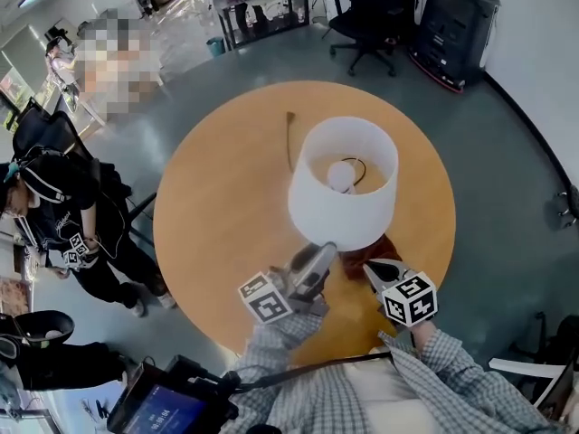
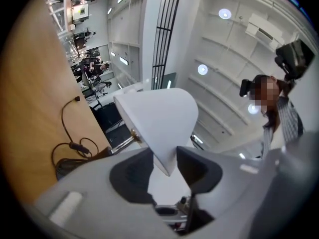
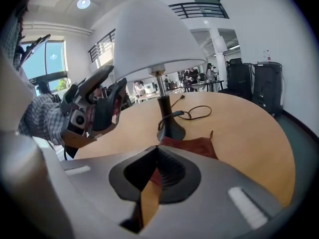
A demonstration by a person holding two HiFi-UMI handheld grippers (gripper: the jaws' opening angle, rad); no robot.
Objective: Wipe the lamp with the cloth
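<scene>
The lamp stands on the round wooden table (image 1: 217, 206), its white shade (image 1: 344, 183) over a dark base (image 3: 169, 131). My left gripper (image 1: 324, 250) reaches up to the shade's near lower rim. In the left gripper view the rim of the shade (image 2: 159, 118) sits between the jaws of the left gripper (image 2: 164, 156) and meets both pads. The dark red cloth (image 1: 375, 247) lies flat on the table by the base. My right gripper (image 1: 375, 268) hangs shut just above the near edge of the cloth (image 3: 192, 146), holding nothing.
The lamp's black cable (image 3: 194, 112) loops across the table behind the base. A person in black (image 1: 63, 224) stands close to the table's left edge. Office chairs and a black case (image 1: 457, 30) stand farther off on the grey floor.
</scene>
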